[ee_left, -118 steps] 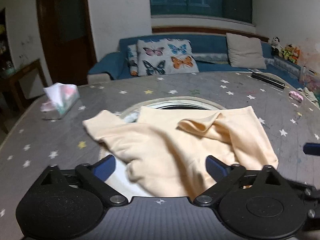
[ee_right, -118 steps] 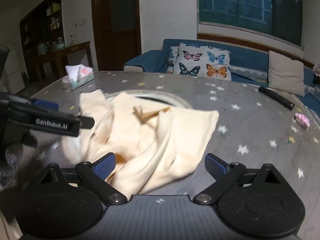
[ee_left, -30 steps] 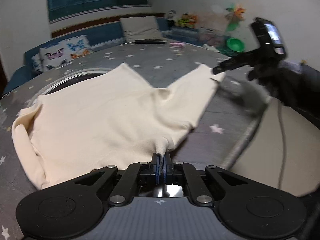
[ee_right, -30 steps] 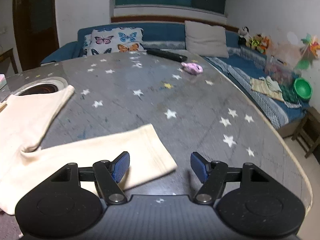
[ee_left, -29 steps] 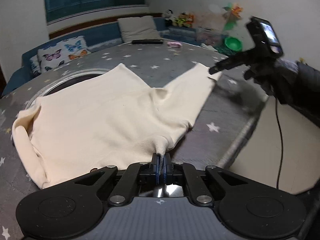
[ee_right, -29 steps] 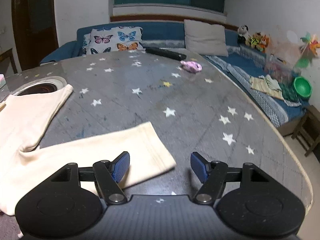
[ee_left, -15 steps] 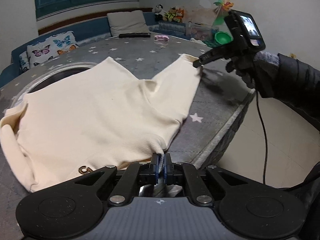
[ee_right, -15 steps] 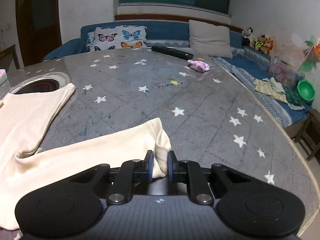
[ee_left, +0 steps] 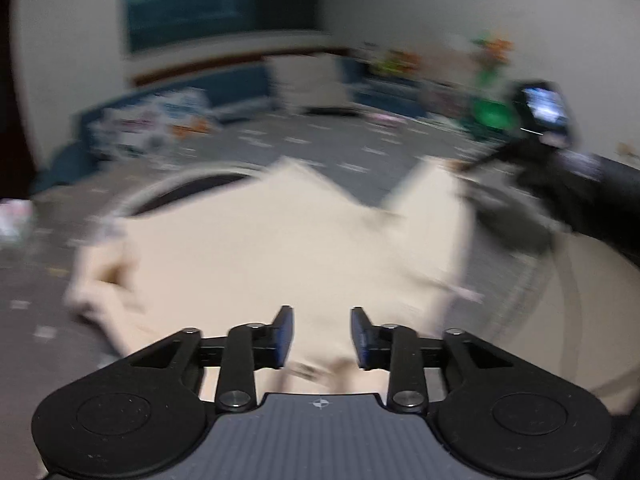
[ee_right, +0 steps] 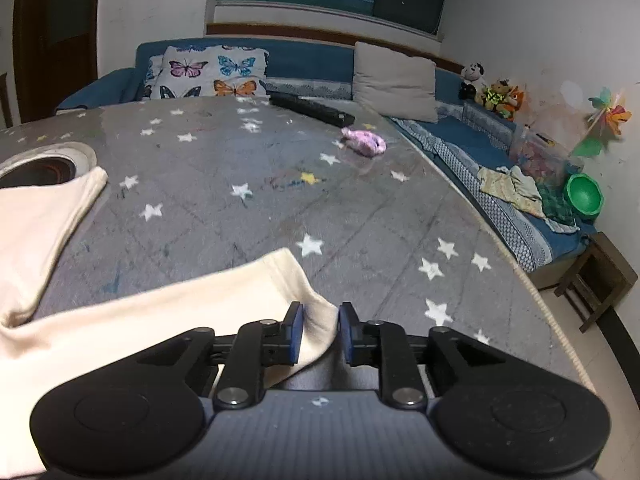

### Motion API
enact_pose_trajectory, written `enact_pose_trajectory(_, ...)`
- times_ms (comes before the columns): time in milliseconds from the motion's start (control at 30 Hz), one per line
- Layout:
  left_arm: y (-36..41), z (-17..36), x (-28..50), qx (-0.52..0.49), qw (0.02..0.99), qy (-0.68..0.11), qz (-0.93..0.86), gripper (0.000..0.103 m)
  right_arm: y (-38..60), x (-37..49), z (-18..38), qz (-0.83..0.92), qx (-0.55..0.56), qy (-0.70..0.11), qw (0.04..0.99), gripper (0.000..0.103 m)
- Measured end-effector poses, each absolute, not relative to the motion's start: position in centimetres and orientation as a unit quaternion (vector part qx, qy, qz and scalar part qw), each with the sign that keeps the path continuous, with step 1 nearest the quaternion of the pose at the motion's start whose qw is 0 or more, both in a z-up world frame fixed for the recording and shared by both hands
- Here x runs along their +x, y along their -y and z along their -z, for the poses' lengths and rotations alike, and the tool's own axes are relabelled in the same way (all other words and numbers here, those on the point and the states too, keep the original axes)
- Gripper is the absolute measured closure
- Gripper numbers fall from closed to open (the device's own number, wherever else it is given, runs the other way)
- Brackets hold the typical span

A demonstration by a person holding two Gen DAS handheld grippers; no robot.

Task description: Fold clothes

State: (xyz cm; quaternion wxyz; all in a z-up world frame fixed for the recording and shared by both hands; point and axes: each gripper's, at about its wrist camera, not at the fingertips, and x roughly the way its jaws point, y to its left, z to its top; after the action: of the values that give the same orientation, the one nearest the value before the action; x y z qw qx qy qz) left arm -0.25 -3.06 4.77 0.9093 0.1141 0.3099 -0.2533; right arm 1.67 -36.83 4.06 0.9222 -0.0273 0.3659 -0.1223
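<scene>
A cream garment (ee_left: 256, 248) lies spread on the grey star-patterned table (ee_right: 360, 216); the left wrist view is blurred by motion. My left gripper (ee_left: 321, 338) is open, its blue pads apart over the garment's near edge. My right gripper (ee_right: 319, 333) is partly open, with the corner of one cream leg (ee_right: 200, 304) lying between its pads. The other leg (ee_right: 36, 216) lies at the left. The right gripper also shows in the left wrist view (ee_left: 480, 164) at the far leg's end.
A round hole (ee_right: 40, 168) in the table is partly under the garment. A black remote (ee_right: 312, 110) and a pink object (ee_right: 364, 142) lie at the far side. The table edge (ee_right: 532, 284) curves on the right, with a sofa (ee_right: 304, 60) behind and a stool (ee_right: 596, 280) beyond.
My left gripper has opened and let go of the garment's edge, and is moving fast. My right gripper has loosened from shut on the leg corner to slightly apart.
</scene>
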Motion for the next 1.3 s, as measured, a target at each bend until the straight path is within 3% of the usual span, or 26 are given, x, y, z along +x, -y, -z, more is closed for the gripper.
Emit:
enact_pose_trajectory(67, 2.1, -5.1, 1.5, 0.125, 0.928, -0.293, 0.191, 0.052, 36.6, 1.6, -4.5, 0.118, -0.027, -0.360, 0.925, 0.081)
enact_pose_trajectory(200, 1.2, -4.9, 6.0, 0.169, 0.945, -0.270, 0.077, 0.049, 34.1, 1.1, -5.8, 0.063, -0.031, -0.346, 0.935, 0.066)
enact_pose_trajectory(400, 0.1, -2.4, 12.3, 0.197, 0.927, -0.318, 0.025, 0.048, 29.5, 1.4, -5.6, -0.027, -0.052, -0.353, 0.934, 0.056)
enact_pose_trajectory(433, -0.3, -1.9, 13.0, 0.195, 0.923, -0.330, 0.020, 0.051, 29.1, 1.5, -5.4, -0.033, -0.055, -0.356, 0.932, 0.055)
enact_pose_trajectory(467, -0.9, -1.5, 13.5, 0.186, 0.922, -0.340, 0.017, 0.064, 28.7, 1.7, -5.2, -0.038, -0.058, -0.358, 0.931, 0.055)
enact_pose_trajectory(567, -3.0, -0.7, 14.3, 0.156, 0.919, -0.361, 0.006, 0.089, 28.1, 2.2, -4.4, -0.044, -0.063, -0.369, 0.926, 0.055)
enact_pose_trajectory(600, -3.8, -0.8, 14.1, 0.139, 0.922, -0.361, -0.001, 0.091, 28.1, 2.3, -4.2, -0.043, -0.063, -0.372, 0.925, 0.055)
enact_pose_trajectory(933, -14.5, -1.0, 11.3, -0.067, 0.926, -0.343, -0.142, 0.088, 28.2, 2.4, -3.4, -0.041, -0.059, -0.381, 0.922, 0.052)
enact_pose_trajectory(1300, -19.3, -0.4, 9.7, -0.085, 0.921, -0.336, -0.180, 0.087, 28.0, 2.9, -4.2, -0.045, -0.059, -0.382, 0.921, 0.050)
